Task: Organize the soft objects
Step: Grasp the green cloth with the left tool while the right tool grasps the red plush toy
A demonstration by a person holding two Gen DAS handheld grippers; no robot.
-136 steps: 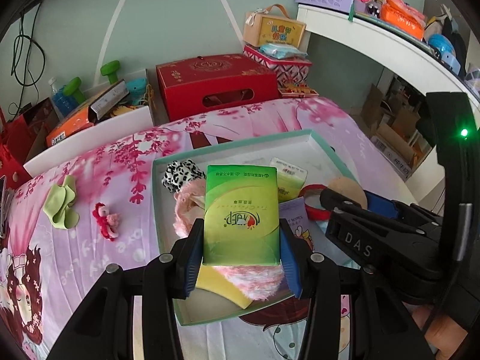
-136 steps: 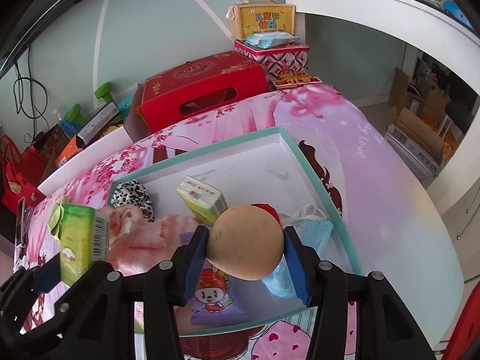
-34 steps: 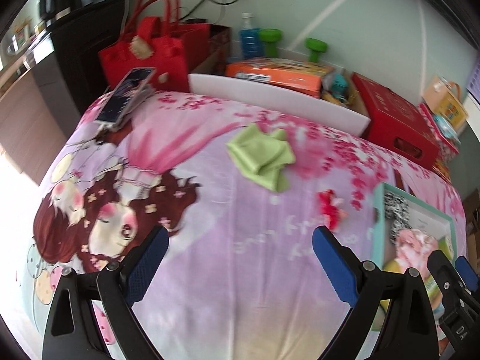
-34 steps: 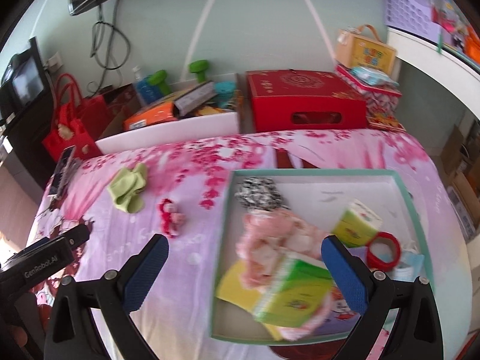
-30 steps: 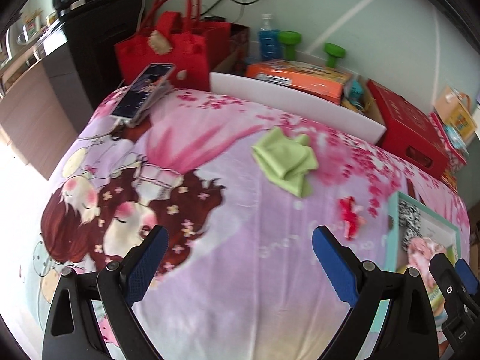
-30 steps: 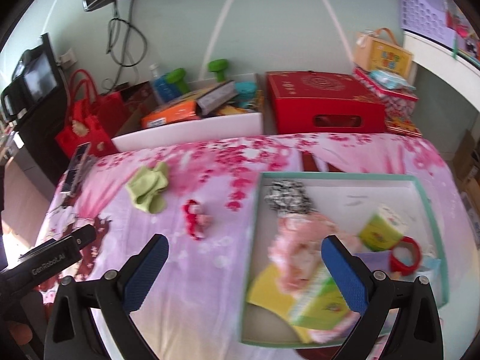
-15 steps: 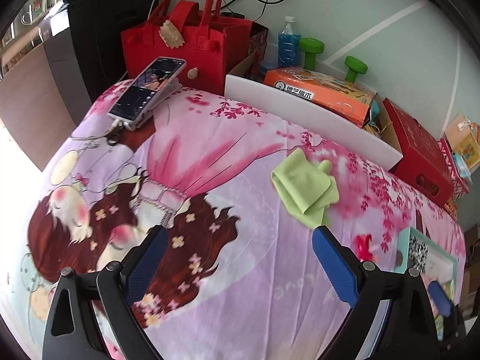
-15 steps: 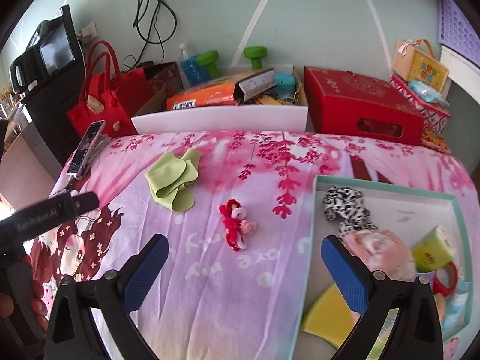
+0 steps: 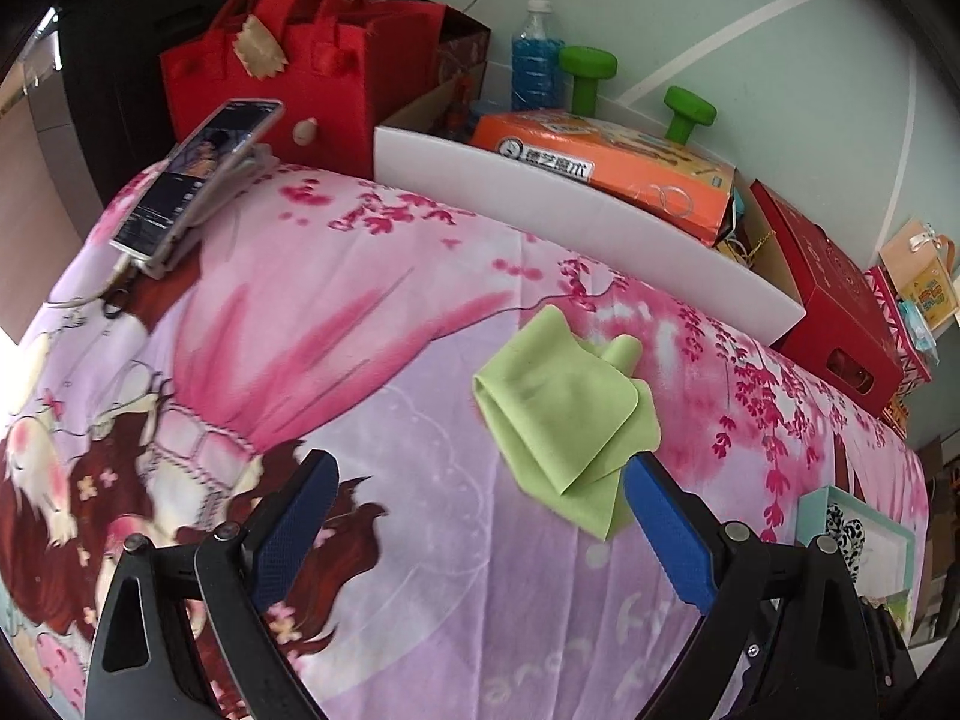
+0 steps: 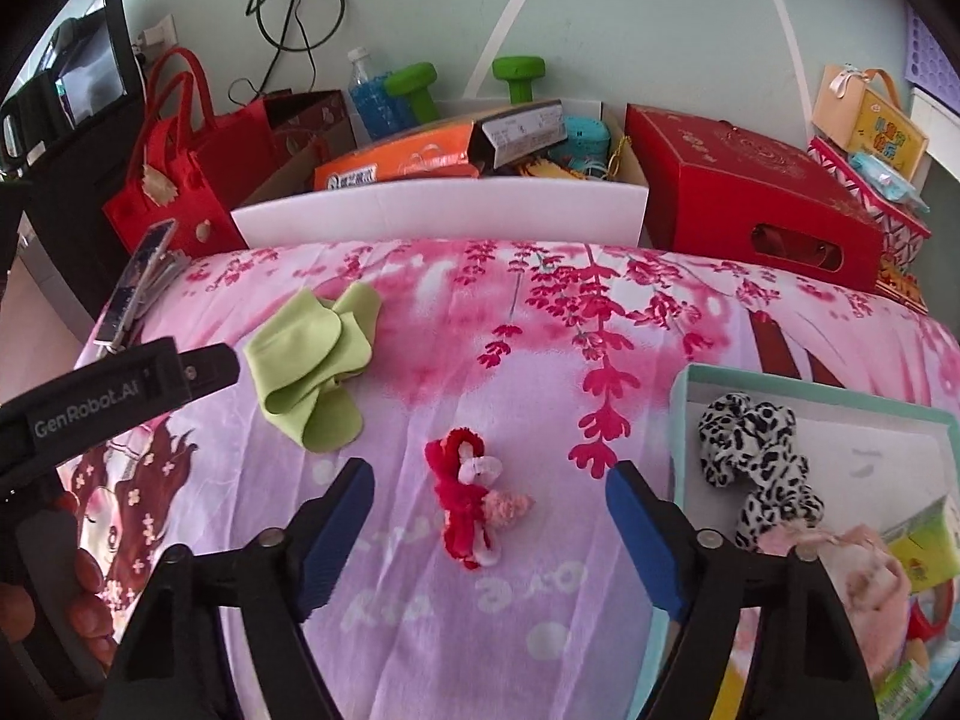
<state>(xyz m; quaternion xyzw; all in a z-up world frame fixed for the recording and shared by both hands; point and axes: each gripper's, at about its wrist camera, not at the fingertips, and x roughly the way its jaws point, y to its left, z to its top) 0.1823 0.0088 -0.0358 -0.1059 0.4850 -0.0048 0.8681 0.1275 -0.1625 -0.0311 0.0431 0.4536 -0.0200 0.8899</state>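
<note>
Red plush toy (image 10: 467, 498) lies lengthwise toward the right tongs (image 10: 489, 501) — closing, nothing gripped — left tongs (image 9: 477, 525) wide

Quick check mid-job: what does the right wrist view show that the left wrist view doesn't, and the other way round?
Only the right wrist view: the small red plush toy lying between the right gripper's closing fingers, not yet touched; the pink fluffy item in the tray; the left gripper's body.

Only the left wrist view: the left gripper's open fingers, the right one just at the green cloth's edge.

Both: that green cloth, the teal tray with the leopard-print item, the phone, red bag and red box.
</note>
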